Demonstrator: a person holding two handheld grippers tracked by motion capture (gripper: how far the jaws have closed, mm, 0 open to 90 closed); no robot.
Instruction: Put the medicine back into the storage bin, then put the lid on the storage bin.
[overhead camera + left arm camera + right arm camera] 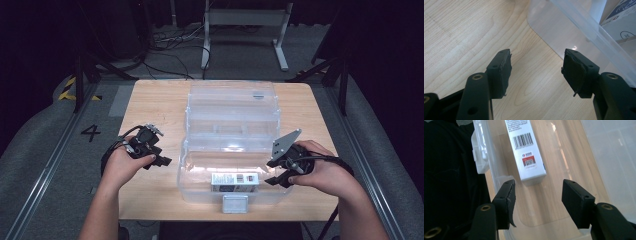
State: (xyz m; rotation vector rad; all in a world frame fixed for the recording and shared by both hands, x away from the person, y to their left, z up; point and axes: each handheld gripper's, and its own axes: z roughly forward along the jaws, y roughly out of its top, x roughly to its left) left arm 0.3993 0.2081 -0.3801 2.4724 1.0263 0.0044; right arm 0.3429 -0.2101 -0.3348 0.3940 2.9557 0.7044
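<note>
Carton [526,150] lies in the clear bin [599,157], just beyond the right gripper's [537,195] spread, empty jaws.

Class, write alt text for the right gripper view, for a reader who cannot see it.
A white carton with a barcode and a red label lies flat inside a clear plastic box. The open jaws of the right hand-held gripper hang above the box with nothing between them. The box's white latch shows at the left.

- My table [150,105] is brightly lit from overhead; the room around it sinks into black.
- Glare streaks the clear box [230,145].
- My near jaws look soft, slightly blurred.
</note>
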